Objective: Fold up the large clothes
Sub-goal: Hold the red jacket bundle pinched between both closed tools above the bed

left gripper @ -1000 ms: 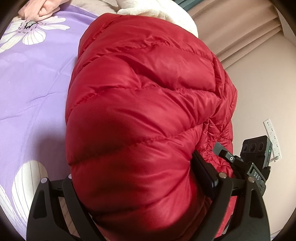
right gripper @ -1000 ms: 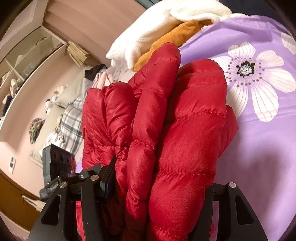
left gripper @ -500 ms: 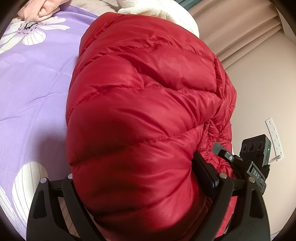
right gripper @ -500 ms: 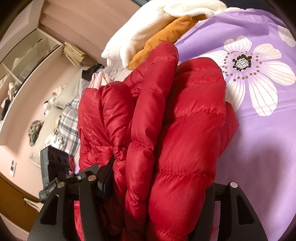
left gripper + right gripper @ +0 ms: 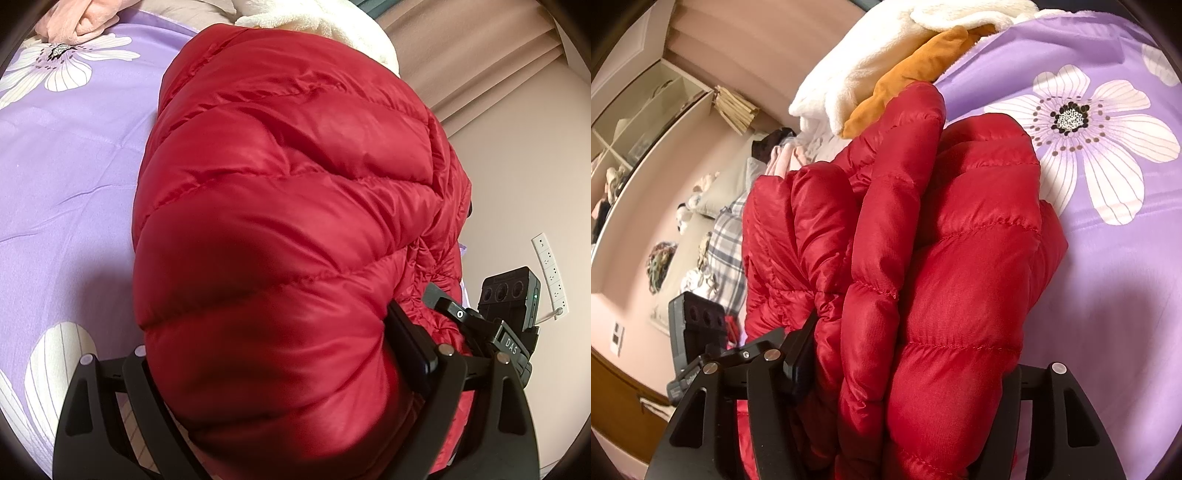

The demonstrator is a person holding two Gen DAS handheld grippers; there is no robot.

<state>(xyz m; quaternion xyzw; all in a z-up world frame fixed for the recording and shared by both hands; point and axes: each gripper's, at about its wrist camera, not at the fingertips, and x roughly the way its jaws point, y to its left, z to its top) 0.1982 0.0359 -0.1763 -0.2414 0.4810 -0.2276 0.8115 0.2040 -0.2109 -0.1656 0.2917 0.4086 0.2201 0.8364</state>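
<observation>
A red puffer jacket [image 5: 288, 229], bunched and filling frame centre over the purple floral bedsheet [image 5: 66, 177], is gripped by both grippers (fold looks mid-way). Left gripper [image 5: 280, 384] is clamped wide on thick padding; right gripper [image 5: 912, 373] narrower, on doubled layers. Next, laying flat is probably called for.

- the quilted red jacket [image 5: 288, 229] had a glossy, smooth nylon-like shell
- the purple bedsheet [image 5: 1108, 288] looked smooth, matt cloth
- the white blanket [image 5: 871, 62] looked fleecy
</observation>
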